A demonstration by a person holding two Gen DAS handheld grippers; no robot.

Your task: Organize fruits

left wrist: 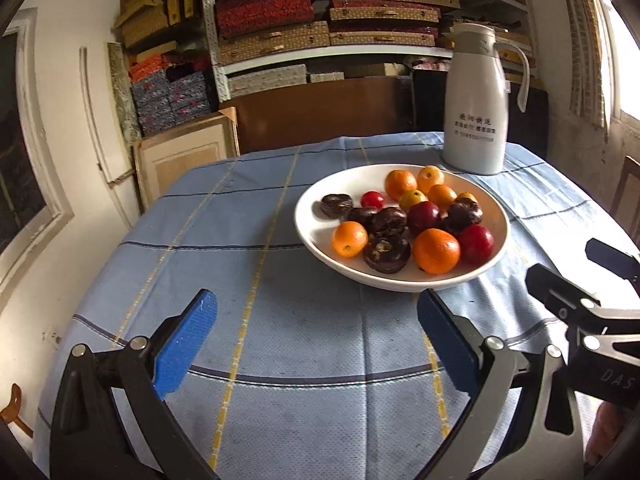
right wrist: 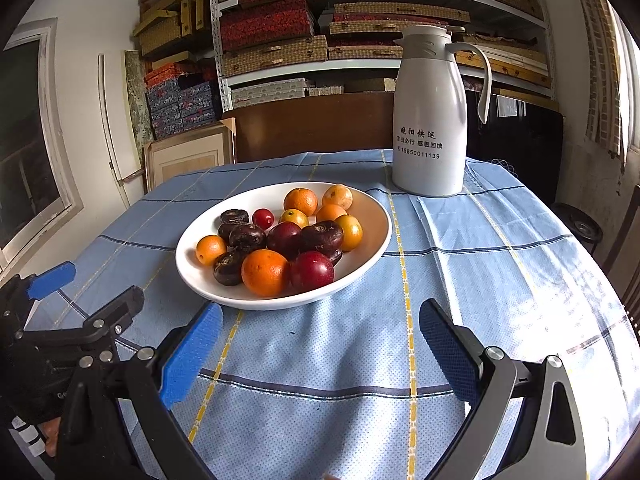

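Observation:
A white bowl [left wrist: 316,236] [right wrist: 188,268] on the blue checked tablecloth holds several fruits: oranges [left wrist: 436,251] [right wrist: 265,272], red plums [left wrist: 476,243] [right wrist: 311,271], dark brown water chestnuts [left wrist: 386,254] [right wrist: 247,237], small kumquats and a cherry tomato [left wrist: 372,199] [right wrist: 263,218]. My left gripper [left wrist: 316,340] is open and empty, hovering over the cloth in front and left of the bowl. My right gripper [right wrist: 320,344] is open and empty, in front and right of the bowl. Each gripper shows at the edge of the other's view.
A white thermos jug [left wrist: 476,100] [right wrist: 430,112] stands behind the bowl at the table's far right. Shelves of stacked boxes [right wrist: 280,20] and a wooden board stand beyond the table. A chair [right wrist: 628,256] is at the right edge.

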